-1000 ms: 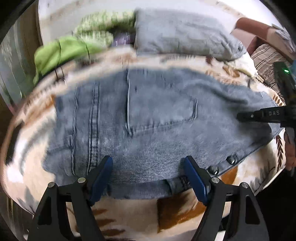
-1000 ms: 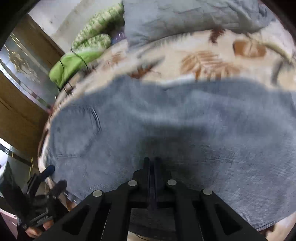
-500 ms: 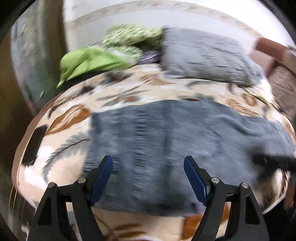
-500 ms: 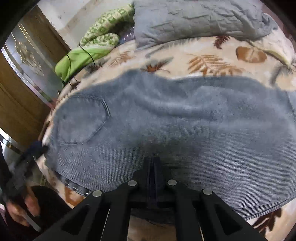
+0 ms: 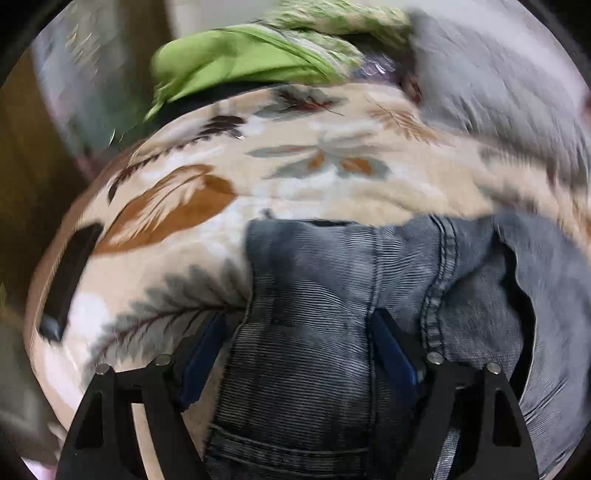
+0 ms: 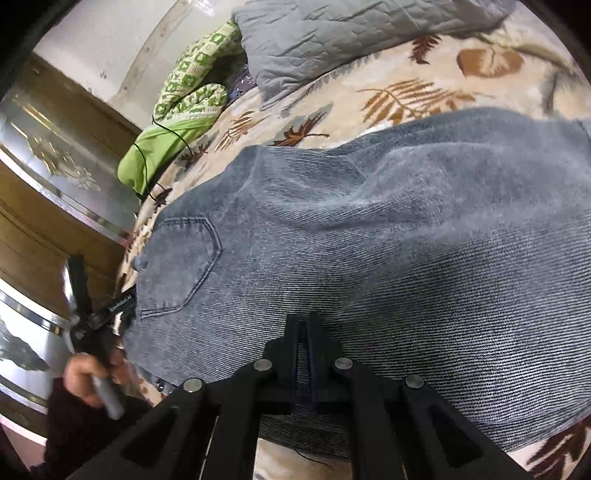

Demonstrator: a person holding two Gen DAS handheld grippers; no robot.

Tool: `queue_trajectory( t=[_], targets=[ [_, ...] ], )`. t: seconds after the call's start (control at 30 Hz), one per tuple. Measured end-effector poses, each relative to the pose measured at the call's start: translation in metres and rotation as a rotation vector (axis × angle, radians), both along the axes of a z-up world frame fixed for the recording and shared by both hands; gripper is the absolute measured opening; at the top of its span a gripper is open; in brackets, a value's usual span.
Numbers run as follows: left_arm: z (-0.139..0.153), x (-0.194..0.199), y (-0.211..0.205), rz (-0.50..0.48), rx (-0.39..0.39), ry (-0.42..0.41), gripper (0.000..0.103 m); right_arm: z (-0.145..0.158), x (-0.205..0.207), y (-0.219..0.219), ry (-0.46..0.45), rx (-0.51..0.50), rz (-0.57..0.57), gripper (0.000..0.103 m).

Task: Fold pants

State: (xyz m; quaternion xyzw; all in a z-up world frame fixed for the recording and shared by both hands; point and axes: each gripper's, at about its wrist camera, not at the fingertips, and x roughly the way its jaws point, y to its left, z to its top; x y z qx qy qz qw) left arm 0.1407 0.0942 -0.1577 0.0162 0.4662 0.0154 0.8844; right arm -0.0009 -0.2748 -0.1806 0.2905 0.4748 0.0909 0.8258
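The jeans [image 6: 369, 258] lie spread across the leaf-print blanket [image 5: 295, 170], back pocket [image 6: 177, 266] up, with a grey pillow [image 6: 332, 33] and a green cloth [image 5: 236, 66] beyond them at the blanket's far side. The right gripper [image 6: 301, 332] sits at the near edge of the jeans with its jaws drawn together, a thin strip of denim showing in the slit between them, so it looks pinched onto the fabric there. The left gripper [image 5: 295, 354] is at the waist end, beside the pocket; its jaws stand wide and have just been opening, and a raised ridge of denim with the waistband below it lies between the blue pads [image 5: 391, 354]. Whether those pads press the cloth or only straddle it is unclear, since the view is blurred. In the right wrist view a hand [image 6: 88, 376] holds that gripper just off the jeans' pocket-side edge. The step in hand seems to be taking hold of both ends before the first fold. Next, the left jaws would need to close firmly on the waist edge, catching all layers, then both hands should lift together and carry one half over the other, keeping the edges lined up. A loose or one-layer grip would let the denim sag and skew the fold.
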Motion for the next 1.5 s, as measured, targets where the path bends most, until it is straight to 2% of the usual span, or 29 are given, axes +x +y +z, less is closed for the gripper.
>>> queue_trajectory(
  t=[0.03, 0.1, 0.17, 0.23, 0.3, 0.37, 0.43, 0.5, 0.57, 0.6, 0.63, 0.67, 0.8, 0.87, 0.9, 1.0, 1.1, 1.3, 1.5],
  targets=[
    [0.004, 0.002, 0.002, -0.006, -0.012, 0.021, 0.084, 0.000, 0.000, -0.001, -0.001, 0.009, 0.002, 0.007],
    [0.011, -0.005, 0.004, -0.002, -0.007, -0.028, 0.084, -0.001, 0.001, -0.003, 0.000, 0.022, 0.003, 0.007],
    [0.023, -0.017, 0.003, -0.009, -0.047, -0.083, 0.083, 0.001, 0.002, -0.001, 0.003, 0.012, 0.004, 0.007],
    [0.041, -0.029, -0.005, -0.049, -0.093, -0.183, 0.083, 0.003, 0.003, 0.004, 0.001, -0.026, 0.012, 0.007],
    [0.056, -0.040, -0.017, -0.102, -0.098, -0.282, 0.083, 0.005, 0.003, 0.008, -0.004, -0.064, 0.019, 0.007],
    [0.063, -0.044, -0.035, -0.169, -0.107, -0.328, 0.084, 0.006, 0.004, 0.012, -0.010, -0.093, 0.022, 0.007],
    [0.055, -0.036, -0.053, -0.208, -0.095, -0.282, 0.084, 0.007, 0.004, 0.013, -0.014, -0.102, 0.022, 0.007],
    [0.034, -0.023, -0.067, -0.214, -0.045, -0.177, 0.084, 0.006, 0.004, 0.012, -0.019, -0.095, 0.025, 0.007],
    [0.002, -0.005, -0.077, -0.208, 0.012, -0.022, 0.085, 0.005, 0.002, 0.010, -0.025, -0.082, 0.027, 0.007],
    [-0.006, -0.003, -0.079, -0.214, 0.028, 0.000, 0.087, 0.004, 0.002, 0.009, -0.028, -0.077, 0.030, 0.007],
    [-0.003, -0.005, -0.082, -0.220, 0.049, -0.030, 0.088, 0.004, 0.002, 0.009, -0.030, -0.072, 0.033, 0.007],
    [-0.001, -0.005, -0.083, -0.224, 0.062, -0.024, 0.089, 0.004, 0.002, 0.008, -0.034, -0.069, 0.038, 0.007],
    [0.010, -0.011, -0.074, -0.192, 0.014, -0.059, 0.088, 0.003, 0.002, 0.007, -0.037, -0.066, 0.044, 0.007],
    [0.027, -0.027, -0.073, -0.204, -0.001, -0.153, 0.088, 0.005, 0.003, 0.008, -0.033, -0.073, 0.044, 0.007],
    [0.036, -0.035, -0.074, -0.205, 0.017, -0.210, 0.088, 0.005, 0.002, 0.009, -0.032, -0.080, 0.044, 0.007],
    [0.052, -0.051, -0.076, -0.212, 0.030, -0.305, 0.088, 0.007, 0.003, 0.013, -0.037, -0.115, 0.053, 0.007],
    [0.057, -0.053, -0.078, -0.202, 0.037, -0.324, 0.089, 0.008, 0.003, 0.014, -0.039, -0.131, 0.053, 0.007],
    [0.055, -0.057, -0.088, -0.230, 0.090, -0.310, 0.089, 0.007, 0.004, 0.014, -0.041, -0.123, 0.051, 0.007],
    [0.056, -0.059, -0.089, -0.237, 0.084, -0.296, 0.089, 0.007, 0.005, 0.014, -0.044, -0.125, 0.051, 0.007]
  ],
)
